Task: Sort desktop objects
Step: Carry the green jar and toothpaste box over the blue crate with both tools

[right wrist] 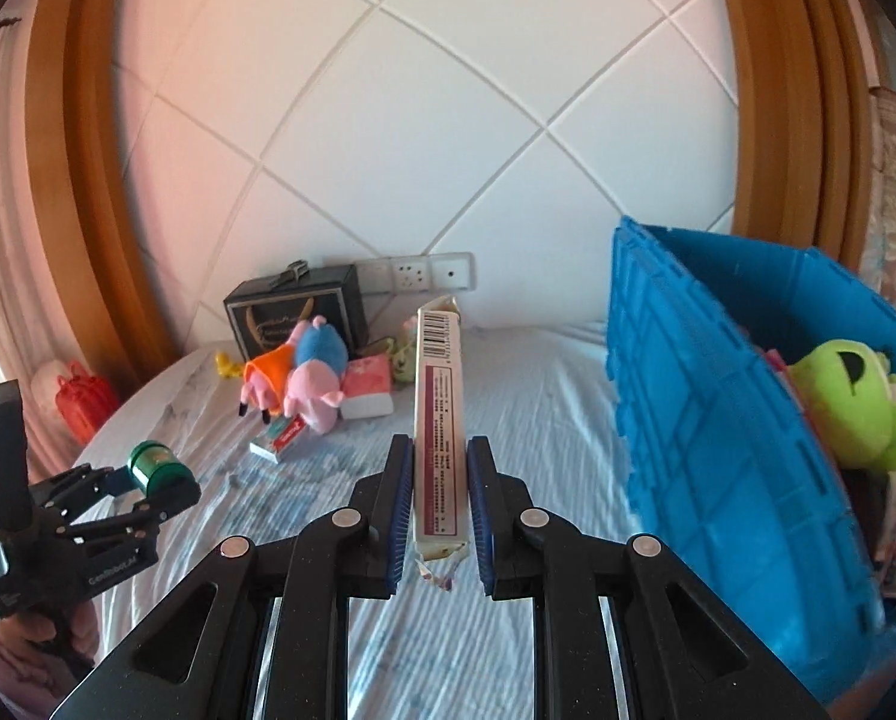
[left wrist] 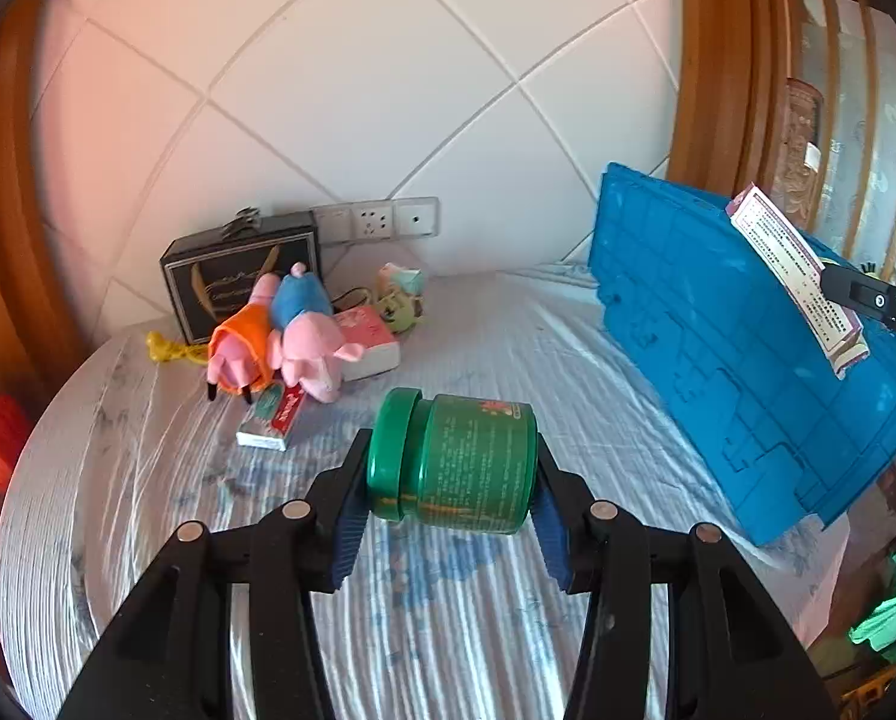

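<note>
The green jar rides sideways above the worktop, your left gripper clamping lid and base; rigid, slick. Your right gripper pinches the light, crushable carton beside the blue crate.

A home bedroom is showing here. Plush pigs are lying on a sheeted bed. White padded wall panels are standing between wooden frames.

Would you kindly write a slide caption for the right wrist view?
Right gripper holds a long narrow box beside the blue crate; left gripper carries a green jar.
</note>
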Motion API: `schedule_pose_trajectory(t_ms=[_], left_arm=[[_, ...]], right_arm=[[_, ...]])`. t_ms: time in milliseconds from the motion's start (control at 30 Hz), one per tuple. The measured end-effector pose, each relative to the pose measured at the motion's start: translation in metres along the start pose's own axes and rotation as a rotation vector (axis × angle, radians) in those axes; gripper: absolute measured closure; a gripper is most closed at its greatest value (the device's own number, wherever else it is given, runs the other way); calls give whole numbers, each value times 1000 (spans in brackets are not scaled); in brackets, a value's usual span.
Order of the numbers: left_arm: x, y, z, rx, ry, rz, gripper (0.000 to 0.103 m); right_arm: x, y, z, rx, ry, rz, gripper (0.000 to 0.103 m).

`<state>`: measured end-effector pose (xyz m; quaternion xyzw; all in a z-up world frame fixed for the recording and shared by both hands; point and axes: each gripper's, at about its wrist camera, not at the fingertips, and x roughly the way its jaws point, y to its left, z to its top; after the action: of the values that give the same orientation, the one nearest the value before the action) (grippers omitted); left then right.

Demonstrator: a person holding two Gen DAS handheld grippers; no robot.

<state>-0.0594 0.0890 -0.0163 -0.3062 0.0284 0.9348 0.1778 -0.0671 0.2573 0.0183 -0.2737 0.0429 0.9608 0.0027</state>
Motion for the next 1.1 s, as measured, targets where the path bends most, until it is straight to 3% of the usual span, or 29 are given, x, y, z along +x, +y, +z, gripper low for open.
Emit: schedule_pose_trajectory(t_ms=[333,700,900,1100], left_arm=[[-19,-121,39,93,-124,-155,56],[-21,-266,88,212,-215,-321,56],[-6,-332,98,273,-178,-368,56],[11,-366,100,306,-101,-339,56]], right_arm=[[-90,-100,-5,62,-160,-123,85],[-145,-214,-8,116,-234,-271,85],[-142,-253,-14,146,-227,-283,85],[-140,-280,-20,159,-205,-287,85]])
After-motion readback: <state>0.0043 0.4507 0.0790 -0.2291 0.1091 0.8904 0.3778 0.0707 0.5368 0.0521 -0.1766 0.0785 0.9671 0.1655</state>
